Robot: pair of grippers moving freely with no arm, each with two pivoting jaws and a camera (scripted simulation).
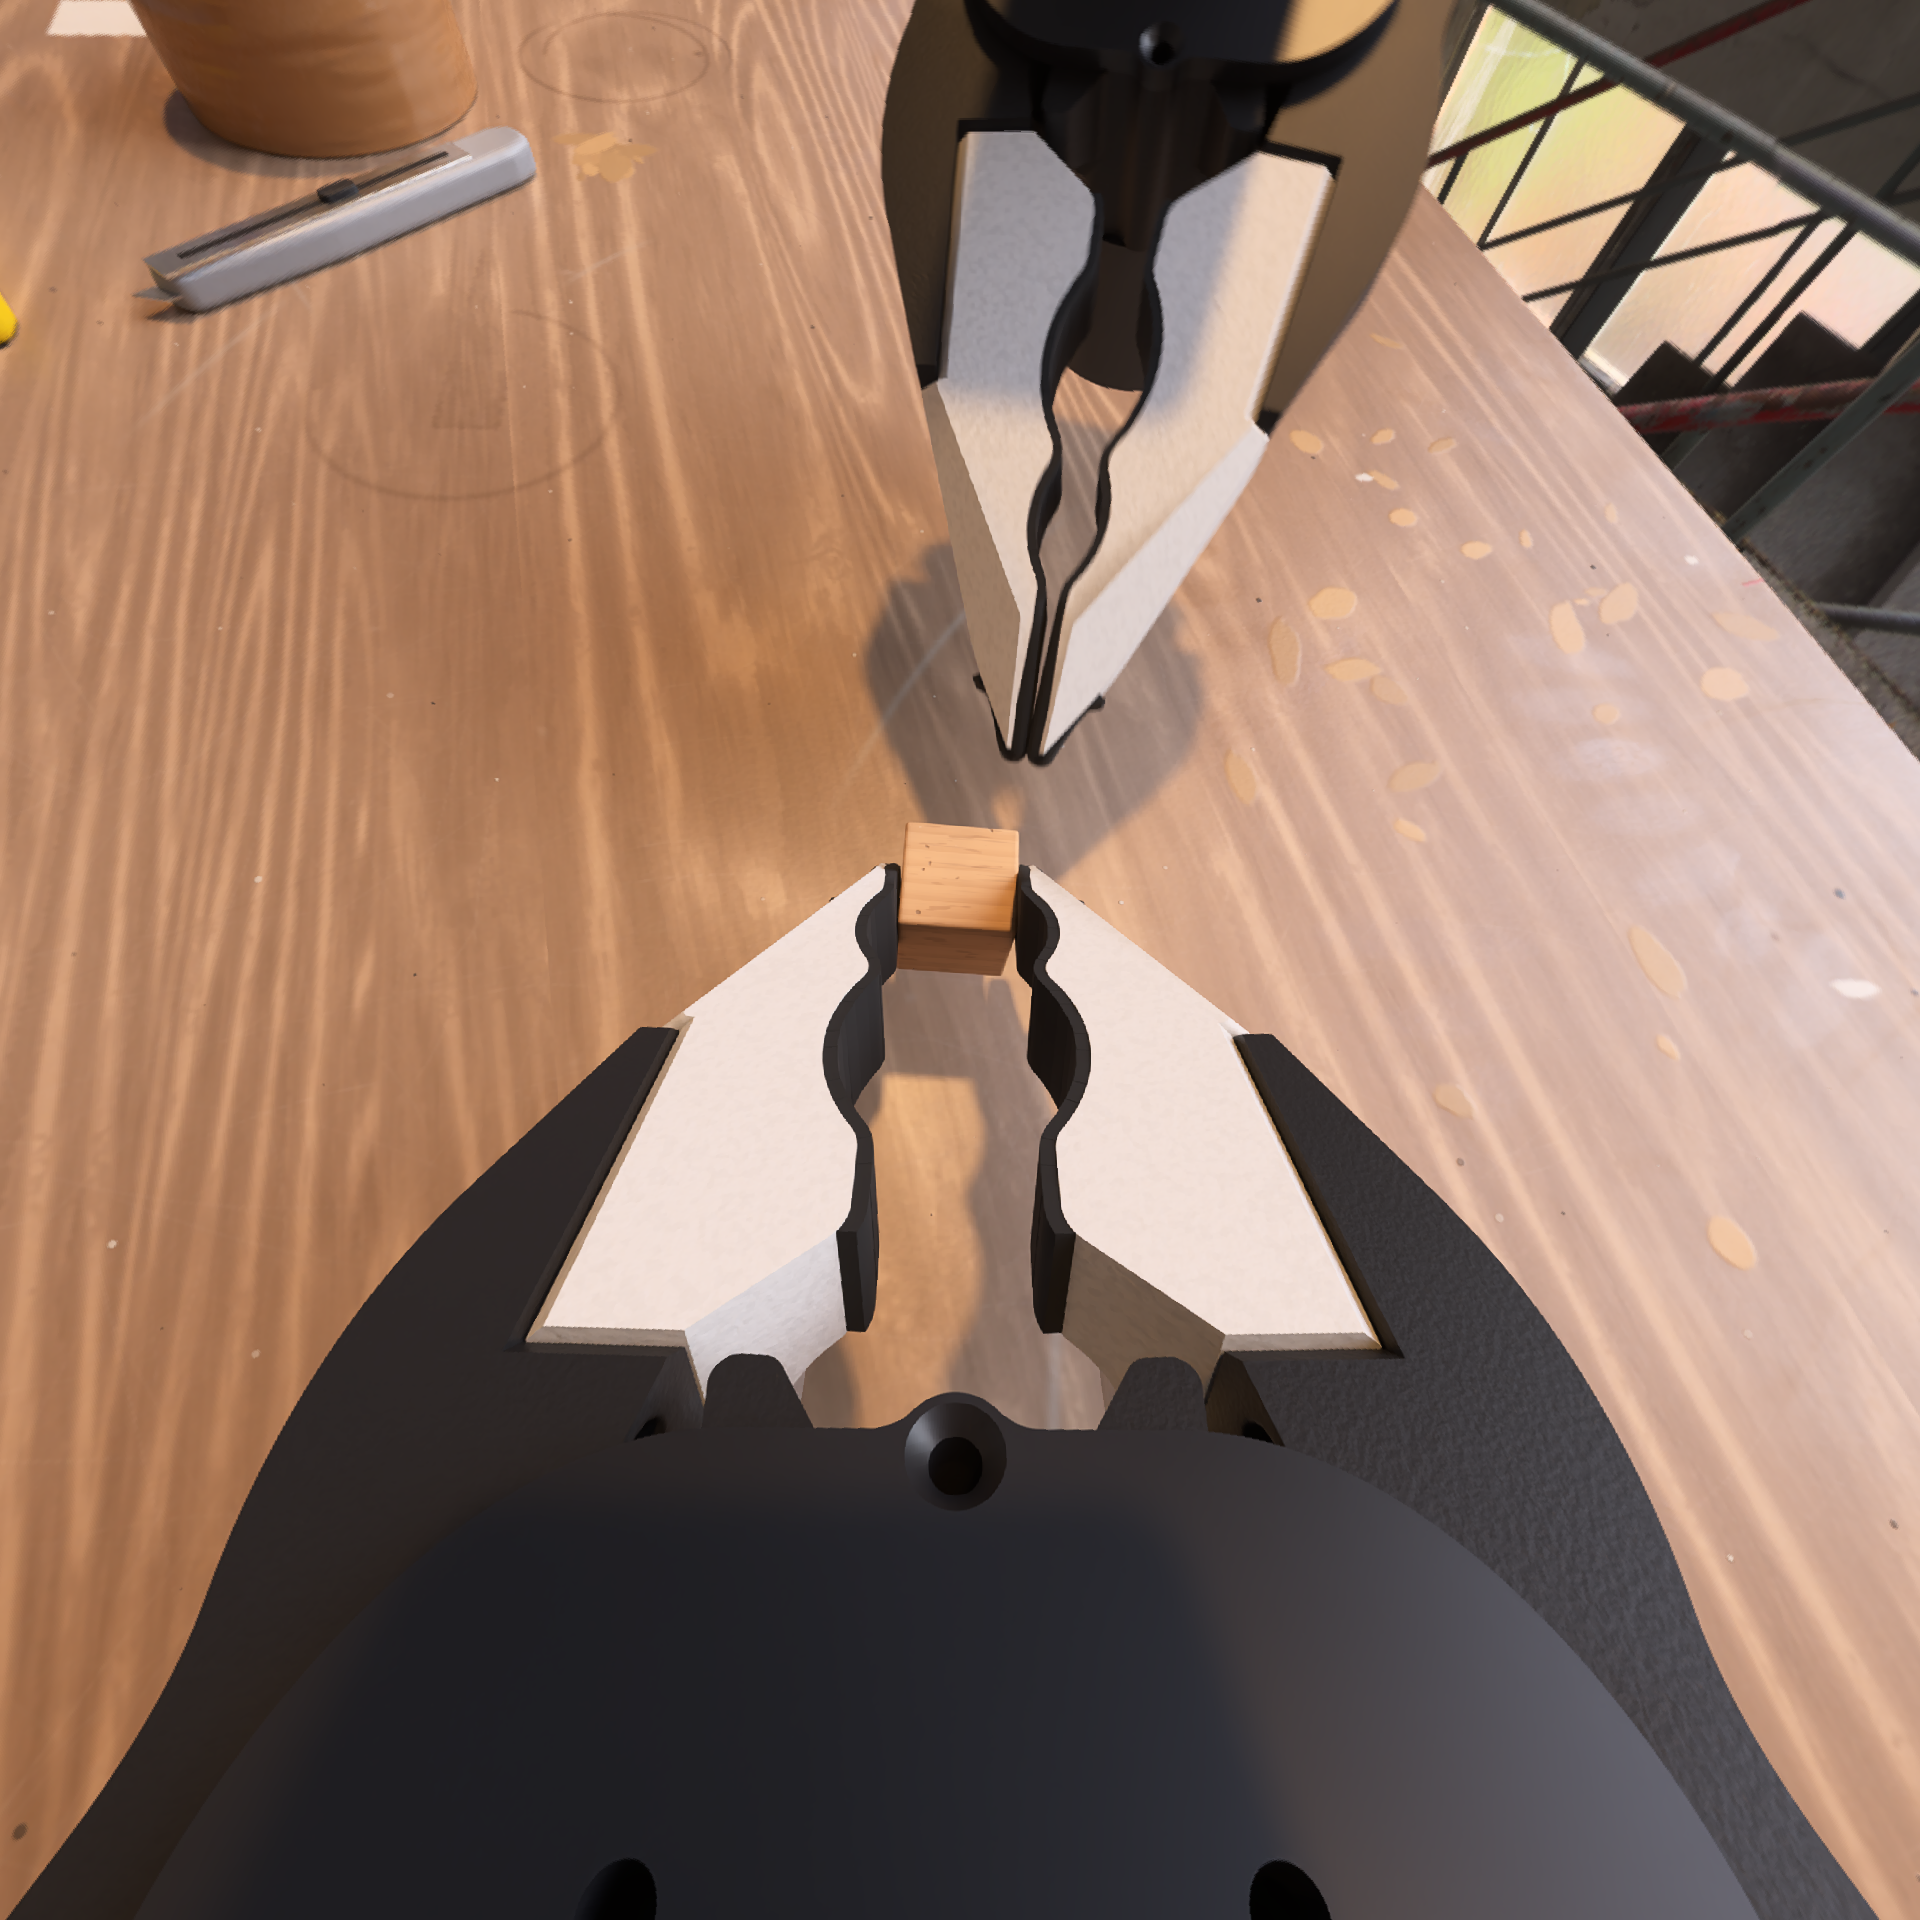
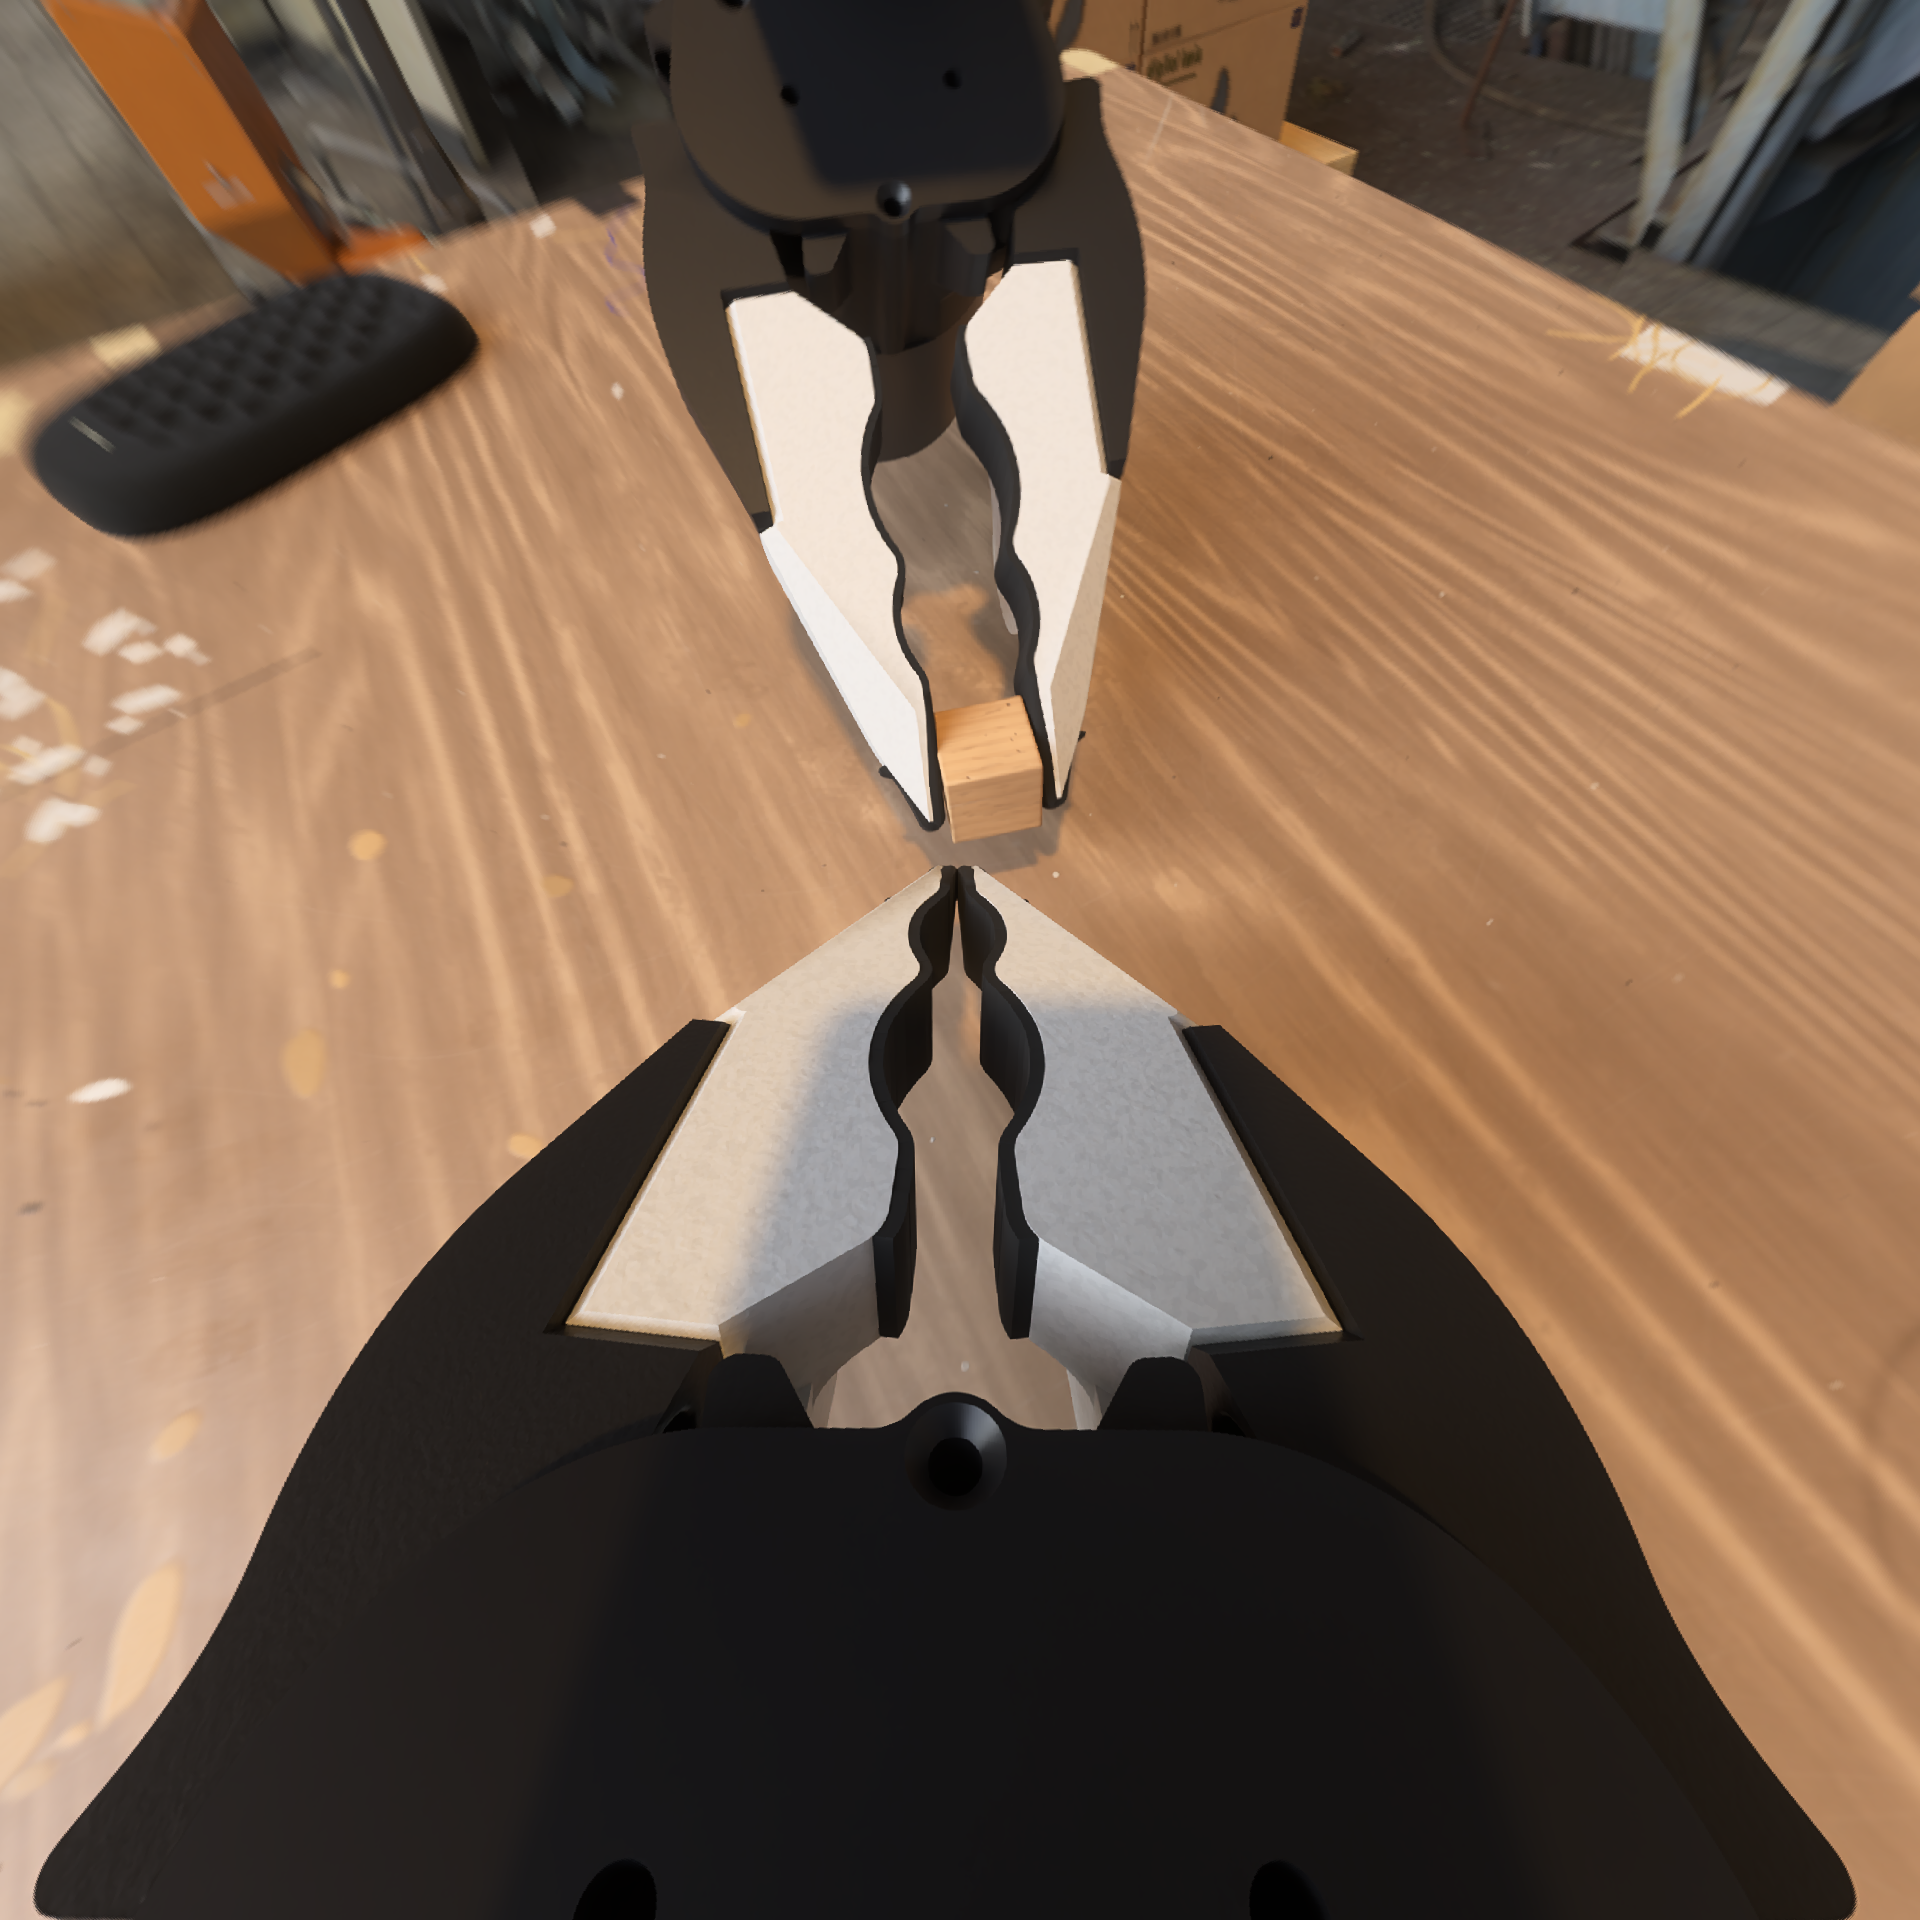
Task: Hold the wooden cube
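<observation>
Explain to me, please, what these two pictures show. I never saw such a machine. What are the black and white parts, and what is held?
Each picture comes from a camera mounted on one pair of tongs, looking forward along its two white fingers. In the left wrist view, the left tongs pinch a small wooden cube between their tips. The right tongs point toward them from the far side, fingers closed, holding nothing. The right wrist view shows the same meeting from the other side: the right tongs near, the cube beyond them. Everything is over a wooden table. On it lie a grey utility knife, a brown round pot and a black padded rest.
</observation>
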